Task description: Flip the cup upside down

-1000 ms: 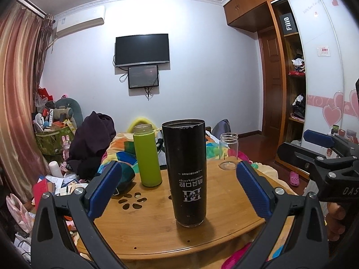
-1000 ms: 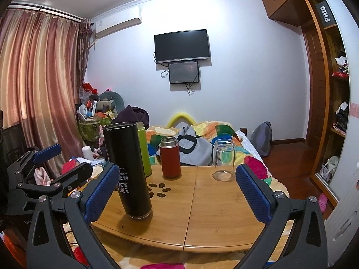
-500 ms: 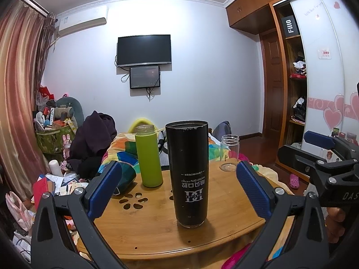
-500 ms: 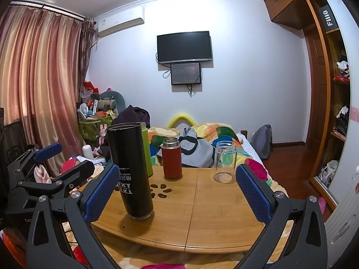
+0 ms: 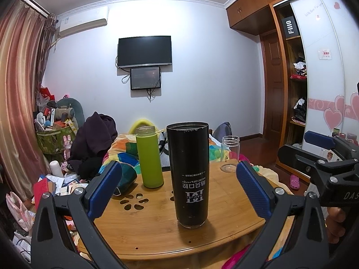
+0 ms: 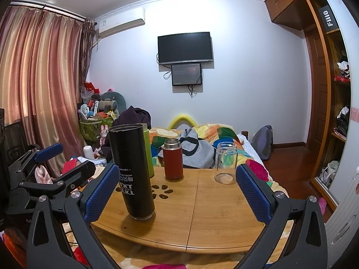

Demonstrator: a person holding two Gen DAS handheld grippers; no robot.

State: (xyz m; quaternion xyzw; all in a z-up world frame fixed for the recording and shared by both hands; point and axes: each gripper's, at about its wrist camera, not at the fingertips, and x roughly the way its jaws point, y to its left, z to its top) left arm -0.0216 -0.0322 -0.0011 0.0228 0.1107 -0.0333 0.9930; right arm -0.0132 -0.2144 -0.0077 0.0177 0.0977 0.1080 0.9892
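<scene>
A tall black cup stands on the wooden table with its white lettering upside down; it also shows in the right wrist view. My left gripper is open, its blue pads wide on either side of the cup and nearer than it, touching nothing. My right gripper is open and empty, with the cup standing just past its left pad. Each gripper shows at the edge of the other's view.
A green bottle, a red flask and a clear glass jar stand further back on the table. A bed with a colourful blanket lies behind. Clutter sits on the floor at the left; a wardrobe stands at the right.
Both views have shifted slightly, with the cup a little further right in each. The cup stands as before and both grippers stay open.
</scene>
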